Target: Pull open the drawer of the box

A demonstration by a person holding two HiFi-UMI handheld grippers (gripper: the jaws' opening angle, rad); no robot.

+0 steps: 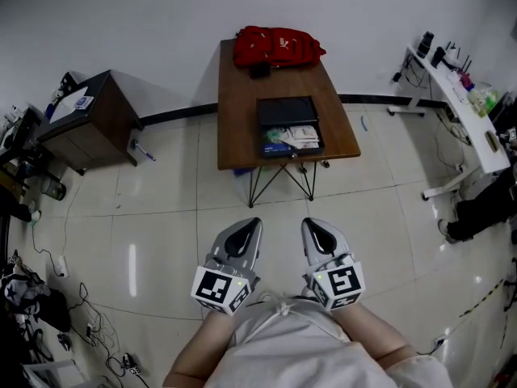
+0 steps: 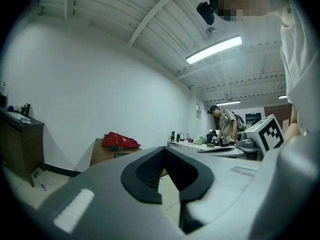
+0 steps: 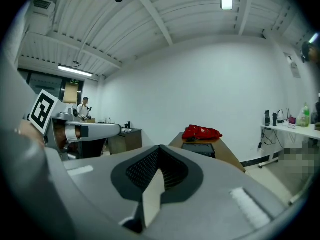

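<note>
Box (image 1: pixel 287 111): flat black rectangular case, centre of the frame toward the top. It sits on the bench (image 1: pixel 238 128), near the front edge. Drawer (image 1: pixel 291 151) reads as pulled out toward that edge: an open tray with pale paper and teal packets showing inside.

Bench: rectangular brown wood-grain slab on thin black wire hairpin legs (image 1: pixel 283 186). Red fabric bag (image 1: pixel 277 45), soft and crumpled, lies at the far end by the white wall (image 1: pixel 121 14), apart from the box.

Left tongs (image 1: pixel 251 224) and right tongs (image 1: pixel 311 224): lower centre of the frame, side by side over the floor (image 1: pixel 161 208). Both are well short of the bench and point toward it. Their smooth grey shells taper to a blunt tip. Each has a white cube (image 1: pixel 220 288) with black square markers at the back. In each gripper view the black ribbed pads (image 3: pixel 145 170) form a V notch. Both tongs are closed tip to tip with nothing between them.

Floor: glossy pale square tiles with streaks of glare.

Dark wood cabinet (image 1: pixel 93 120): boxy, upper left of the frame. White bench (image 1: pixel 460 120): long and narrow, upper right.
</note>
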